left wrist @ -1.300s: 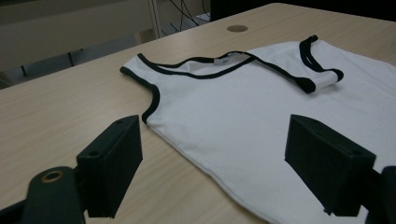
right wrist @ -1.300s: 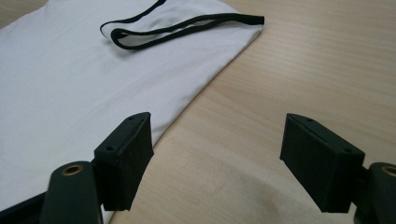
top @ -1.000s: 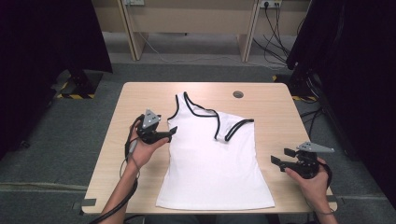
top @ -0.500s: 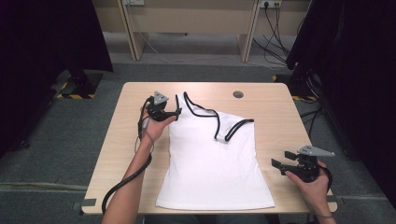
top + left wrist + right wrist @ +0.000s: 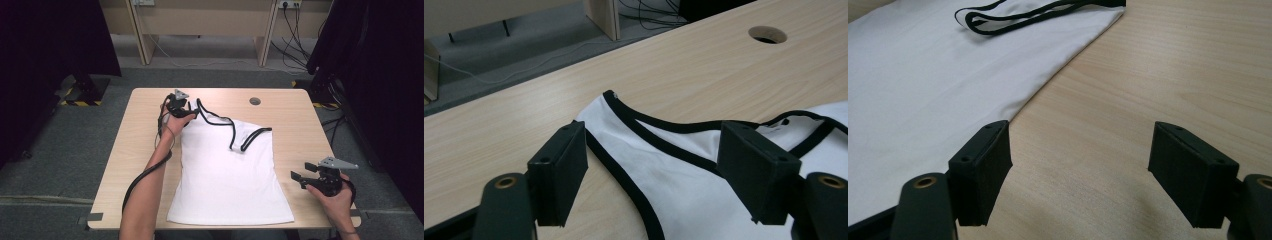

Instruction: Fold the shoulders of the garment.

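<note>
White tank top point(image 5: 227, 185) flat on table point(image 5: 135, 150), soft and light, best pinched at black-trimmed shoulder strap point(image 5: 624, 112); left gripper point(image 5: 187, 114) wide, just narrowing, nothing pinched; right gripper point(image 5: 298, 176) wide open, empty.

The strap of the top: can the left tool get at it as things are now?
Probably yes. The left tool is at the strap, which lies flat between its open jaws with nothing over it. The jaws have just been closing, and the pads do not press on the cloth yet.
</note>
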Demonstrator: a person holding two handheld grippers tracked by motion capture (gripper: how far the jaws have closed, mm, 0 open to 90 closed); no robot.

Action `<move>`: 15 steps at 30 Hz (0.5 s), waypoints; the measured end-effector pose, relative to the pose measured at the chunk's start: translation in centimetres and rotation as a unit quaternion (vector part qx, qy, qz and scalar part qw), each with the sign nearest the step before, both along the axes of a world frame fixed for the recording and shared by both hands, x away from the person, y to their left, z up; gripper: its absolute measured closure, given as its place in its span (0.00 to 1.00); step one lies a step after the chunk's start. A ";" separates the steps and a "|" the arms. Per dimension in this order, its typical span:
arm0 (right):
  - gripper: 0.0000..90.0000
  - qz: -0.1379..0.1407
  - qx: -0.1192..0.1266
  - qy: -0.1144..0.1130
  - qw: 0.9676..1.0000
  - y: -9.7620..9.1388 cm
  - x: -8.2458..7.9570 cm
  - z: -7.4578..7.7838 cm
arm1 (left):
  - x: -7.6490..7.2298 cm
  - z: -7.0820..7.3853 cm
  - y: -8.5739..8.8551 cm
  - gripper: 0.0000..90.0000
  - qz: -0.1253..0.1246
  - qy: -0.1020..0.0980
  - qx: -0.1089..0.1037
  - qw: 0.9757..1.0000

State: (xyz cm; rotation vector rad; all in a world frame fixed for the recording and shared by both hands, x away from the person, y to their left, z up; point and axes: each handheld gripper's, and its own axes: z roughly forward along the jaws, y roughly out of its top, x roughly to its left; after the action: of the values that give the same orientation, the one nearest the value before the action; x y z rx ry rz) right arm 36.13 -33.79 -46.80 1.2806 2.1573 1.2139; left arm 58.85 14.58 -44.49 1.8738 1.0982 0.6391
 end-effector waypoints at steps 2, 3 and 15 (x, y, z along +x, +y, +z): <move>0.28 0.000 0.002 0.000 1.000 0.0 0.0 0.0 | 0.5 -0.1 0.0 0.31 0.005 0.006 0.000 1.000; 0.28 0.000 0.001 0.000 1.000 0.0 0.0 0.0 | 0.9 0.0 0.0 0.31 0.008 0.010 0.000 1.000; 0.28 0.006 0.002 -0.003 1.000 0.0 -0.1 0.1 | 3.7 -1.1 0.6 0.36 0.044 0.061 0.002 0.997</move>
State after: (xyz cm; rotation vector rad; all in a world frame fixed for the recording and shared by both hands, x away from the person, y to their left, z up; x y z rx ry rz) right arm 35.99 -33.75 -46.66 1.2661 2.1627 1.2258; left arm 62.51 15.21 -45.63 1.8966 1.2660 0.5829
